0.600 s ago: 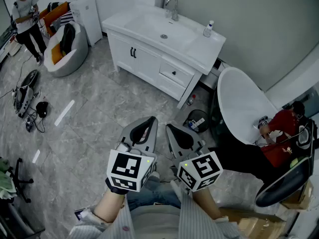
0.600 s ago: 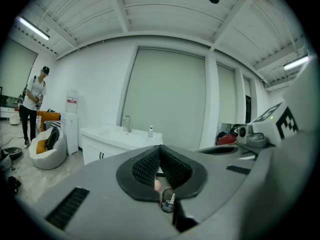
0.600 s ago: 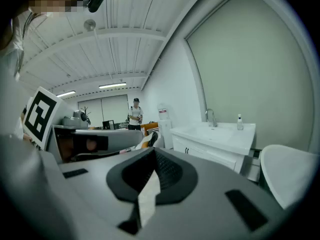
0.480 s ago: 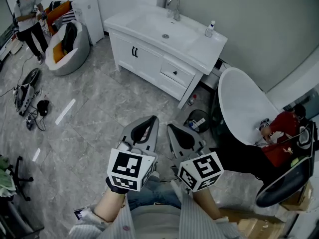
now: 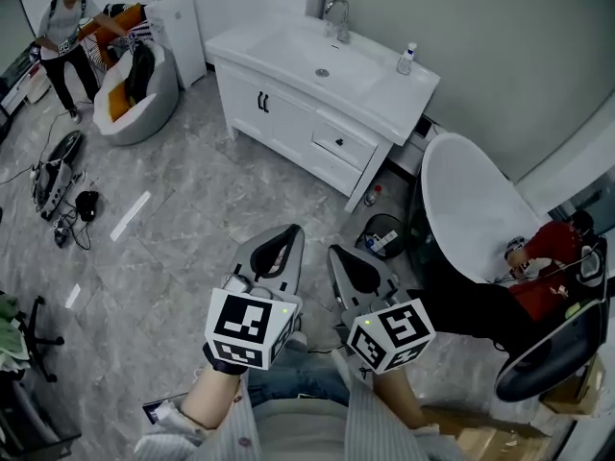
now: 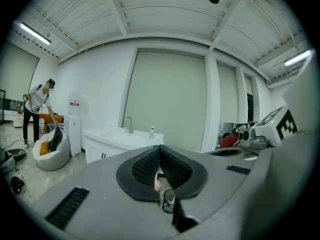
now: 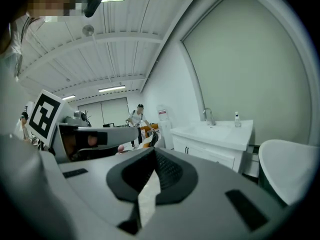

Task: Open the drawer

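Drawer [image 5: 338, 143] flush shut in white vanity [image 5: 279, 115] below sink [image 5: 298, 48], well apart from both grippers | left gripper [image 5: 289, 232] jaws pressed together, nothing between | right gripper [image 5: 334, 253] jaws likewise together, empty | both side by side above floor [image 5: 192, 229]

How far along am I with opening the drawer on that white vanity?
Nothing looks done: the drawer in the white vanity sits flush, closed. In hand: nothing; the left gripper and right gripper are both shut and empty, held over the floor, apart from the vanity. Left: approach, grip the drawer's knob and pull.
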The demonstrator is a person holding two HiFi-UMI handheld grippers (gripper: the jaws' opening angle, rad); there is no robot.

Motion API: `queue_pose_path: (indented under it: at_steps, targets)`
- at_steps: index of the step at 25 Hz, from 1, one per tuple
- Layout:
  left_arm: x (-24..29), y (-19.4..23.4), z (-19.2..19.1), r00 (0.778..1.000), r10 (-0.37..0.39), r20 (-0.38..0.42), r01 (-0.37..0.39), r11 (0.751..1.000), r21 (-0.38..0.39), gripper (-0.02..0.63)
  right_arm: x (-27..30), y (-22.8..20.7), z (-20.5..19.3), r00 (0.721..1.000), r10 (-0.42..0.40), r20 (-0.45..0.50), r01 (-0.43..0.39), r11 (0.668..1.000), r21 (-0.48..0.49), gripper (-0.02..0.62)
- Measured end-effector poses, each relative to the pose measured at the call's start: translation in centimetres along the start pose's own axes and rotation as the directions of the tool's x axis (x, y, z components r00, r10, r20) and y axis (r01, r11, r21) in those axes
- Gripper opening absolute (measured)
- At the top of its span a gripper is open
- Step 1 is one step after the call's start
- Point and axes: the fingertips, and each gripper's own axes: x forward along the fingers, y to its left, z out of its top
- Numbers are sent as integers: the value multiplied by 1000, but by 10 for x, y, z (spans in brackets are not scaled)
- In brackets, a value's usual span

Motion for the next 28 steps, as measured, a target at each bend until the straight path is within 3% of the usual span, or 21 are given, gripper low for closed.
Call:
queue_pose_path:
  at_steps: [11, 28]
  targets:
    - [24, 22, -3, 1000, 7, -19, -7, 1000, -3, 15, 31, -14, 1, 1000, 13, -19, -13, 999, 35, 8]
    - [161, 162, 37, 996, -66, -61, 67, 998, 9, 15, 199, -82, 42, 996, -76, -50, 80, 993, 89, 8]
